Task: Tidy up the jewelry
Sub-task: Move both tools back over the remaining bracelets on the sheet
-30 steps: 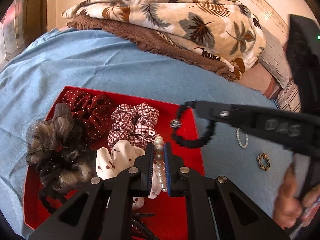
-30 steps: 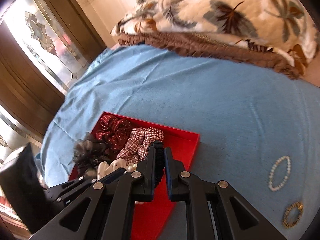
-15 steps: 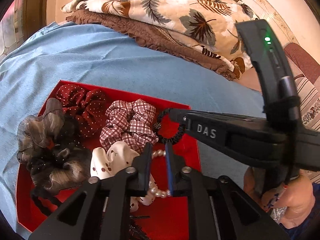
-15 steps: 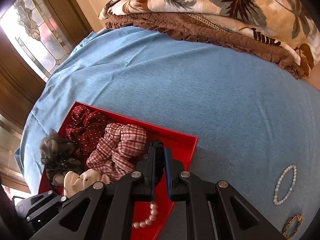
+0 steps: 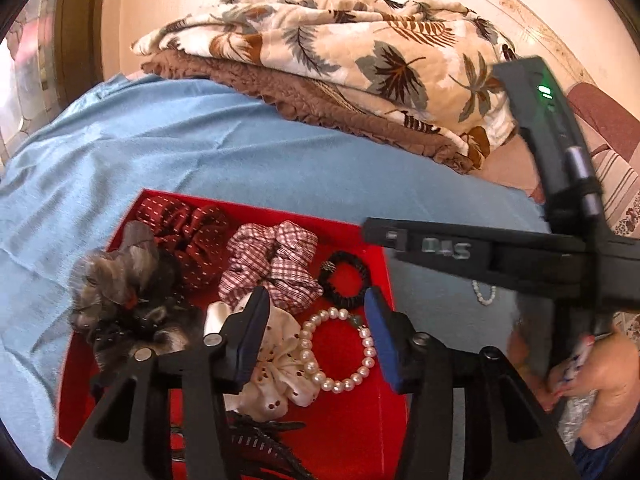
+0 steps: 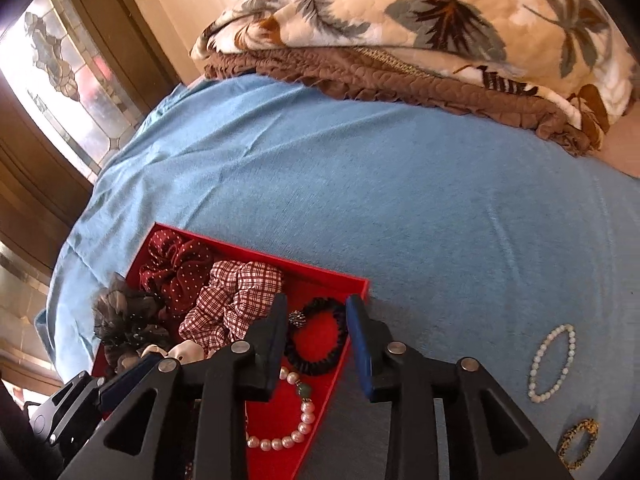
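Blue bedspread [image 6: 360,184] under all. Red tray [image 6: 358,280] near its left edge, already holding scrunchies [image 5: 272,256], pearl bracelet [image 5: 336,352] and black beaded band [image 6: 316,336] by the right rim. Left gripper [image 5: 316,332] and right gripper [image 6: 316,336] both spread wide, empty. Left outside, toward the right edge: white bead bracelet [image 6: 554,362] and, seemingly, a gold ring-like piece [image 6: 578,442].

Red tray [image 5: 344,432], plaid scrunchie [image 5: 272,264] (red/white), blk hair tie [image 6: 316,340], blue sheet [image 6: 360,184]

Both wrist cams close, angled down along fingers; shared: red tray [image 5: 384,280] [image 6: 352,280].
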